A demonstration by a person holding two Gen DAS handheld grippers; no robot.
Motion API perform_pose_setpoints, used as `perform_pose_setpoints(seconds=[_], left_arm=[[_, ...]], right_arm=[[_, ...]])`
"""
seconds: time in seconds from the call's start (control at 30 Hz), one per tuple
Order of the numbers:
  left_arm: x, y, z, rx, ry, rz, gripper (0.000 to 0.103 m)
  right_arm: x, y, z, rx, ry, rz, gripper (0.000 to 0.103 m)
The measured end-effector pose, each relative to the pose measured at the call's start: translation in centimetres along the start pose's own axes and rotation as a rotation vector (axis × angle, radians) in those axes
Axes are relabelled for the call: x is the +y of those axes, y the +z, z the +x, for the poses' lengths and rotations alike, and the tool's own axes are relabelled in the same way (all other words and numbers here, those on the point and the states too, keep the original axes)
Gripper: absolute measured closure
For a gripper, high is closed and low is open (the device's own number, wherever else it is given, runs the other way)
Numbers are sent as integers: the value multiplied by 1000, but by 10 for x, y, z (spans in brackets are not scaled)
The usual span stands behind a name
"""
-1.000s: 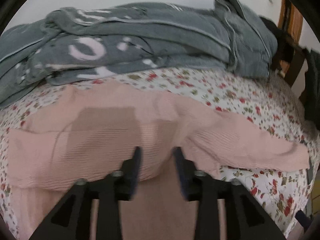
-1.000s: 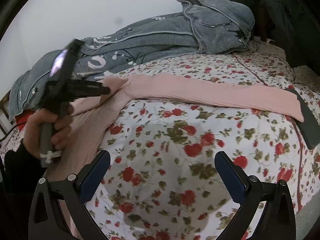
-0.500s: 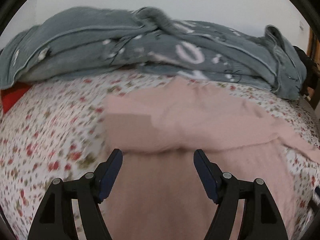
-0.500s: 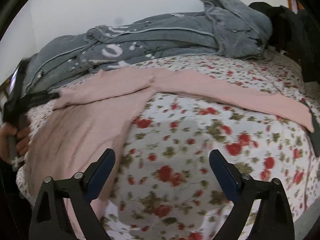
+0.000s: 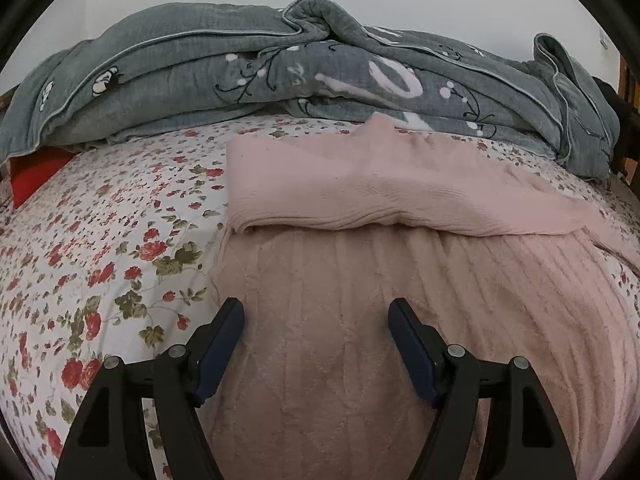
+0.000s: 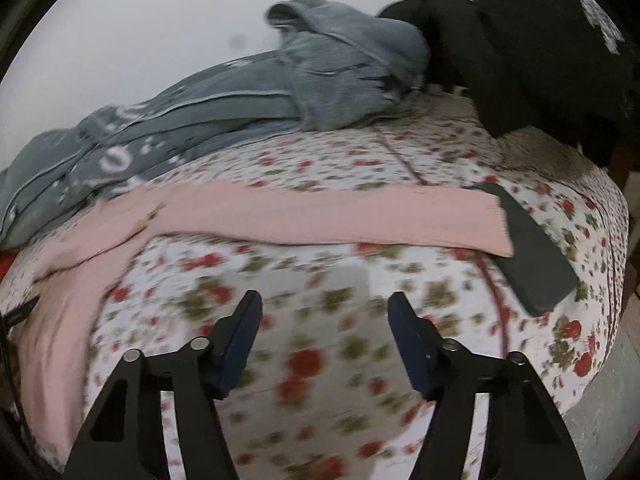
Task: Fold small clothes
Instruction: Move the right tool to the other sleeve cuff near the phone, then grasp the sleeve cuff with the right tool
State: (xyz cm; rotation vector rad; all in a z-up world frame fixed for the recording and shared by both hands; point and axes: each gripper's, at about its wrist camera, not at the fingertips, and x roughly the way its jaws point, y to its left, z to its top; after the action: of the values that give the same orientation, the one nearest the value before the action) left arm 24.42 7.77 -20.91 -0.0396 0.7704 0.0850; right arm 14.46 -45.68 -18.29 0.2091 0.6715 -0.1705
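A pink ribbed sweater (image 5: pixel 360 320) lies flat on the floral bedsheet (image 5: pixel 100 260). One sleeve (image 5: pixel 360 188) is folded across its upper body. The other sleeve (image 6: pixel 320 216) stretches out to the right in the right wrist view, where the body (image 6: pixel 56 320) shows at the left edge. My left gripper (image 5: pixel 316 320) is open and empty, just above the sweater's body. My right gripper (image 6: pixel 324 316) is open and empty, above bare sheet in front of the outstretched sleeve.
A grey quilt (image 5: pixel 280 68) is heaped along the far side by the wall. A dark flat object (image 6: pixel 532 252) lies at the outstretched sleeve's end. Black clothing (image 6: pixel 540 48) is piled at the far right. A red item (image 5: pixel 32 172) shows at the left.
My left gripper opened wide, let go of the sleeve now folded over the body, and drew back left. My right gripper swung right toward the outstretched sleeve; its jaws narrowed a little.
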Motion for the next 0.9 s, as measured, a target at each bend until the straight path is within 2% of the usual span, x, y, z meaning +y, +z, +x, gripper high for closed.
perform_pose_setpoints(seconds=[0.13, 0.23, 0.5, 0.67, 0.77, 0.9], left_arm=[[0, 0, 2, 5, -6, 2, 28], [0, 0, 3, 8, -10, -1, 27], [2, 1, 6, 14, -16, -2, 26], [3, 0, 7, 15, -17, -2, 26], [4, 1, 7, 16, -21, -5, 25], [4, 1, 7, 17, -29, -10, 25]], right_arm=[[-30, 6, 14, -4, -7, 98, 50], [-49, 8, 25, -5, 14, 166, 50], [-63, 18, 44, -28, 35, 217, 51], [-70, 23, 53, -30, 44, 253, 54], [-73, 27, 57, -34, 42, 261, 59], [-73, 32, 59, -32, 20, 247, 79]])
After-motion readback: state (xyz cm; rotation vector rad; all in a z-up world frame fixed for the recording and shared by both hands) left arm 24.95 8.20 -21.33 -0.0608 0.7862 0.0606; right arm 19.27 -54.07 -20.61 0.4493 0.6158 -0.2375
